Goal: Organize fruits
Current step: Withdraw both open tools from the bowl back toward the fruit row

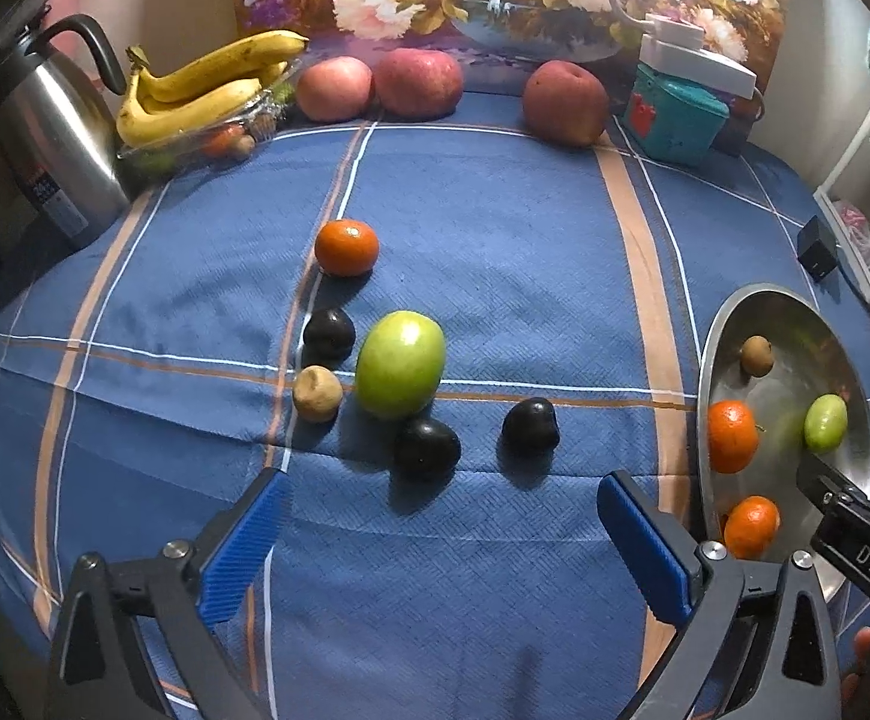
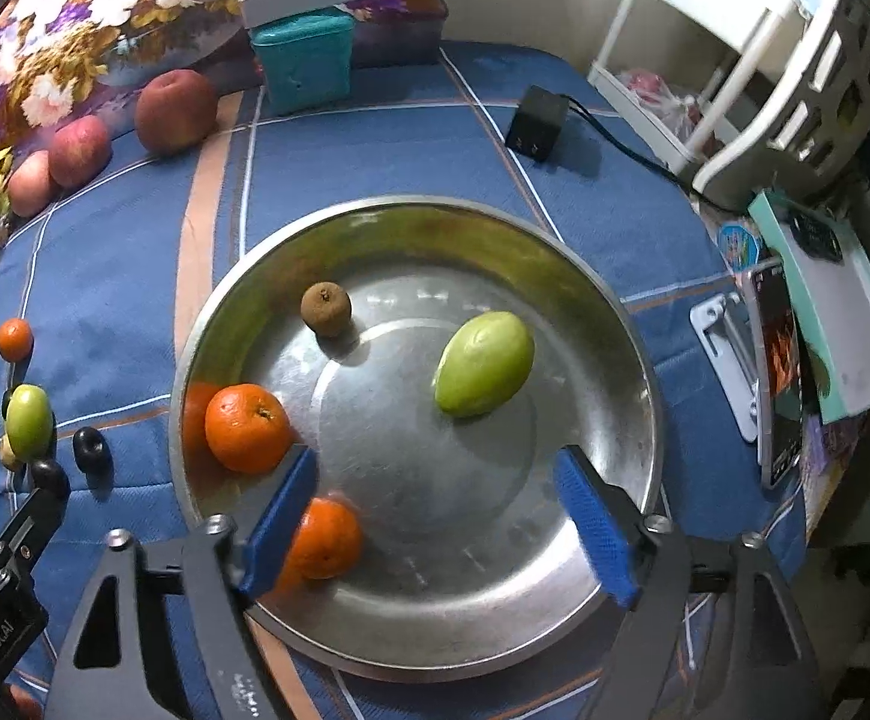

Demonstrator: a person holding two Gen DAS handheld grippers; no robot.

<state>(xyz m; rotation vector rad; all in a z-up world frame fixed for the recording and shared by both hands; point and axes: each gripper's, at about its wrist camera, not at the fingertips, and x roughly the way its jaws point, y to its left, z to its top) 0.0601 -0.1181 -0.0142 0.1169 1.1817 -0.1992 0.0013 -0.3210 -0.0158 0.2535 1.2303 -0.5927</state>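
Left wrist view reads "DAS" on the right tongs [image 1: 855, 540]; the left tongs [image 1: 441, 540] gape wide, empty. Right tongs [image 2: 435, 510] also gape, empty, above the steel plate [image 2: 627, 324] holding two oranges [image 2: 247, 427], a green fruit [image 2: 484, 363] and a brown fruit [image 2: 326, 308].

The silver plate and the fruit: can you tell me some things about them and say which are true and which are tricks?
1. The silver plate holds two oranges. True: one orange, another orange.
2. A banana lies in the plate. False: the bananas are at the table's far edge, beside the kettle.
3. The right gripper is squeezing an orange. False: it is open, empty.
4. Three dark fruits lie on the cloth near the big green fruit. True.
5. The left gripper is open. True.
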